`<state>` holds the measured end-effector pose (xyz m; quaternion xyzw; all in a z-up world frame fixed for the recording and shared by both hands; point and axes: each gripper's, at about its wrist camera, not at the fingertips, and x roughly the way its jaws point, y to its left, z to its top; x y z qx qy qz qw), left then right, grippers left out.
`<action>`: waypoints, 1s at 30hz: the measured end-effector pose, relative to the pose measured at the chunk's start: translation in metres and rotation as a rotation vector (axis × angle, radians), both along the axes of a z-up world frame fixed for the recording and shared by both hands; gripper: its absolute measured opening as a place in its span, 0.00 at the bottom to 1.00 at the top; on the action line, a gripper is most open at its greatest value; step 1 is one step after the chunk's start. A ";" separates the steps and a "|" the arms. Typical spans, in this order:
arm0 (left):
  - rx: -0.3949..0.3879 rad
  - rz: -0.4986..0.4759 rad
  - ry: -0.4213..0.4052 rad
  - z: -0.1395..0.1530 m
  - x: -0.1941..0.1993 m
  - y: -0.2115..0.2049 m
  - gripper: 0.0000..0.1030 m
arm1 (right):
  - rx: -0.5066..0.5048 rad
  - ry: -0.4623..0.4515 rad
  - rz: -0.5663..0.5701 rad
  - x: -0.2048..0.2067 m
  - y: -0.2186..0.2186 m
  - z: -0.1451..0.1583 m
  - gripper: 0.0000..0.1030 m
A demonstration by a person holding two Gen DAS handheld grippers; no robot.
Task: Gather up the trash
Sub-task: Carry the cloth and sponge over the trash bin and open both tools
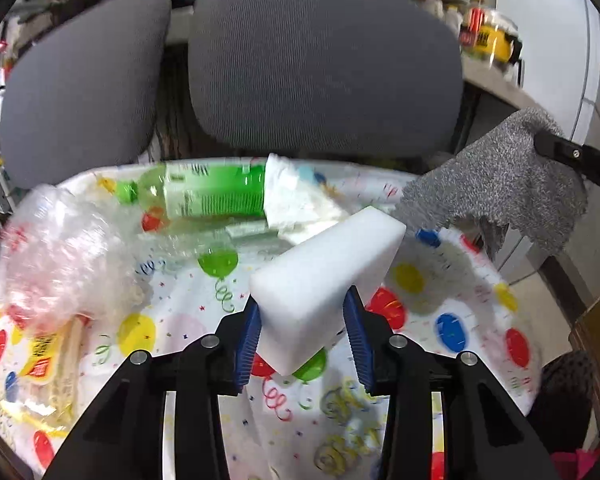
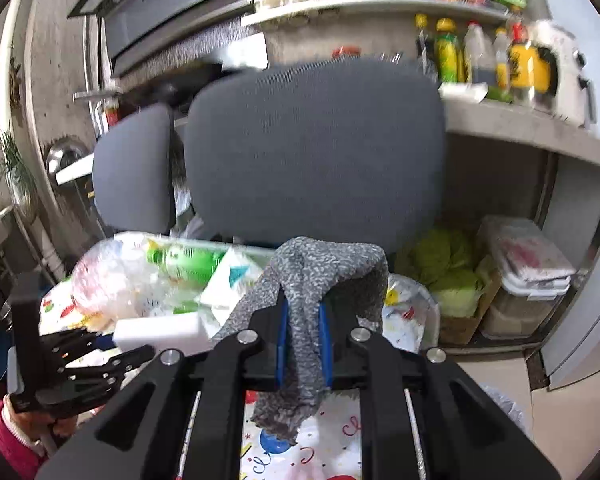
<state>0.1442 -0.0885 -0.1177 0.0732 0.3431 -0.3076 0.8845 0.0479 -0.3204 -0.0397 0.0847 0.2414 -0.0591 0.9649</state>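
My left gripper [image 1: 305,334] is shut on a white foam block [image 1: 324,276] and holds it above a table with a balloon-print cloth [image 1: 452,280]. The block also shows in the right wrist view [image 2: 160,334]. My right gripper [image 2: 305,344] is shut on a grey speckled cloth [image 2: 312,280], which hangs at the right in the left wrist view [image 1: 496,188]. On the table lie a green plastic bottle [image 1: 204,194], crumpled white paper [image 1: 300,200], a clear crumpled plastic bag [image 1: 60,260] and a yellow wrapper [image 1: 48,364].
Two grey chair backs [image 1: 324,64] stand right behind the table. A counter with bottles [image 2: 480,60] runs behind at the right. Under it are cabbages in a box [image 2: 448,272] and a lidded plastic container [image 2: 524,272].
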 end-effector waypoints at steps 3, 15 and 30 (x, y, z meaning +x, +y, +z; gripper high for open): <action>-0.050 0.017 -0.042 0.031 -0.017 0.005 0.40 | -0.011 -0.061 -0.040 -0.025 -0.005 0.021 0.13; -0.132 -0.220 -0.006 0.064 -0.084 -0.095 0.42 | -0.038 -0.045 -0.291 -0.148 -0.070 0.031 0.13; 0.030 -0.430 0.182 -0.019 -0.120 -0.285 0.44 | 0.140 0.190 -0.465 -0.199 -0.182 -0.080 0.13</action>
